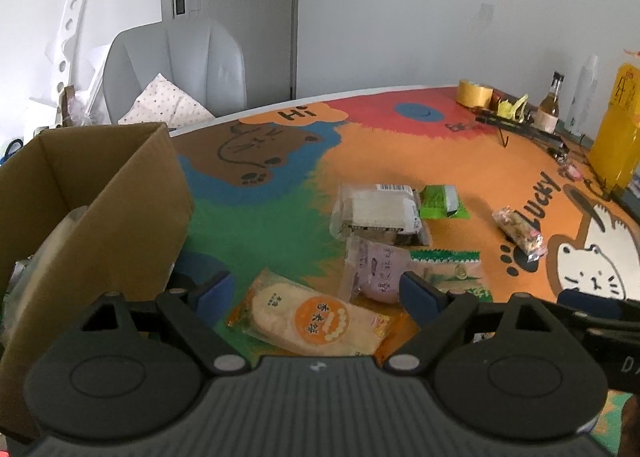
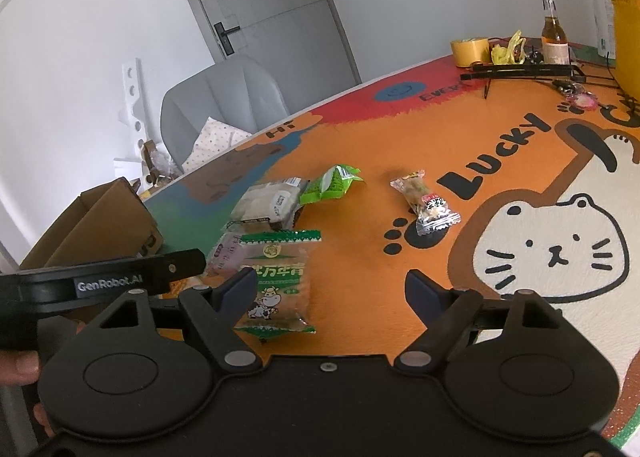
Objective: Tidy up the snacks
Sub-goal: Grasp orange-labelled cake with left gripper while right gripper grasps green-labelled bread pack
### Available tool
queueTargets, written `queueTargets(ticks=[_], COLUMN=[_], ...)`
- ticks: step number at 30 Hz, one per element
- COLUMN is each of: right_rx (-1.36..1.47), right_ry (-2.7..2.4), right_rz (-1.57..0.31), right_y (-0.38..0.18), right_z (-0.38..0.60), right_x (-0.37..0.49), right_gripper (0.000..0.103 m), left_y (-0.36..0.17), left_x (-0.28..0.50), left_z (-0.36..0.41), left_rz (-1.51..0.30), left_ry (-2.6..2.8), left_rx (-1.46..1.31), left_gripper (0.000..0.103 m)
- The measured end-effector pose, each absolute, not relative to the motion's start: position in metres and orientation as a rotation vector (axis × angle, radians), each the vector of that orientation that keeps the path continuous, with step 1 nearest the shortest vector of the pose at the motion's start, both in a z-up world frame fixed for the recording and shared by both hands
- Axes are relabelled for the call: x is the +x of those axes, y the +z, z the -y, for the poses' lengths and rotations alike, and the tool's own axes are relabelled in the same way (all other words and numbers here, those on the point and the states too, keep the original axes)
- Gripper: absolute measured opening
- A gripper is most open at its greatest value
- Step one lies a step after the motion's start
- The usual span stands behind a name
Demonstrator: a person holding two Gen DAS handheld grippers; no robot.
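Snacks scattered on counter (image 1: 400,161) right of box (image 1: 100,193): orange-label rice cracker (image 1: 308,317), purple pack (image 1: 376,269), green-white milk pack (image 2: 276,281). Left claw (image 1: 316,289), right claw (image 2: 332,285) both agape, holding nothing.

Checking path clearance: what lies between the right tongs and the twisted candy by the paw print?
Only bare orange mat separates the right tongs from the twisted candy, seen in the right wrist view; the cow-print packet sits left.

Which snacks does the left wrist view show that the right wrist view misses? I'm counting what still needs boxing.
Left only: the orange rice cracker pack between the left gripper's open jaws. Right only: the cow printed on the green milk-snack pack, and the left gripper's body. Both: cardboard box, green pouch, clear candy wrapper.
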State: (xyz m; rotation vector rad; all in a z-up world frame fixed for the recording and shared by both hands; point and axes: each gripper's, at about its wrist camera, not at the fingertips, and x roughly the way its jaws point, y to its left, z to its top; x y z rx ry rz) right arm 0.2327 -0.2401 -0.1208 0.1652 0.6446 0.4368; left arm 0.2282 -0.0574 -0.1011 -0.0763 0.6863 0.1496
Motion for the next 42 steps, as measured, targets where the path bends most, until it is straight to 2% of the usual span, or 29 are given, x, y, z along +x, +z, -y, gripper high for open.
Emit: queueTargets(ticks=[18,21,25,29,33,35,36,42], right_rx=[0.141,0.13,0.12,0.118,0.099,0.072,0.069,0.094], right_ry=[0.474,0.482,0.479,0.474,0.478,0.469,0.465,0.469], right_rz=[-0.658,-0.659,-0.662,-0.669,-0.668,-0.66,-0.66,-0.661], right_y=[-0.125,-0.125,-0.127,-0.13,-0.135,-0.135,-0.135,-0.134], right_z=[0.215,0.209,0.203,0.196,0.19,0.189,0.19,0.205], right_x=[0.232,0.234,0.237,0.245,0.25,0.249,0.25,0.247], right_gripper=[0.082,0.082,0.081,0.076,0.069,0.053,0.048,0.046], left_y=[-0.114,-0.117,-0.119,-0.113,-0.108,-0.106,-0.107,-0.113], left_x=[0.206,0.201,0.2,0.198,0.198,0.199,0.201,0.215], left_z=[0.044,0.042,0.033,0.031,0.028,0.028,0.029,0.037], left_rz=[-0.739,-0.738,-0.736,-0.704,-0.673,-0.661,-0.663,-0.677], left_ry=[0.144,0.133,0.122,0.122,0.111,0.109,0.109,0.097], left_rx=[-0.08,-0.099,-0.159,-0.172,-0.206,-0.205,-0.205,-0.203], left_gripper=[0.089,0.084,0.072,0.066,0.065,0.065,0.065,0.065])
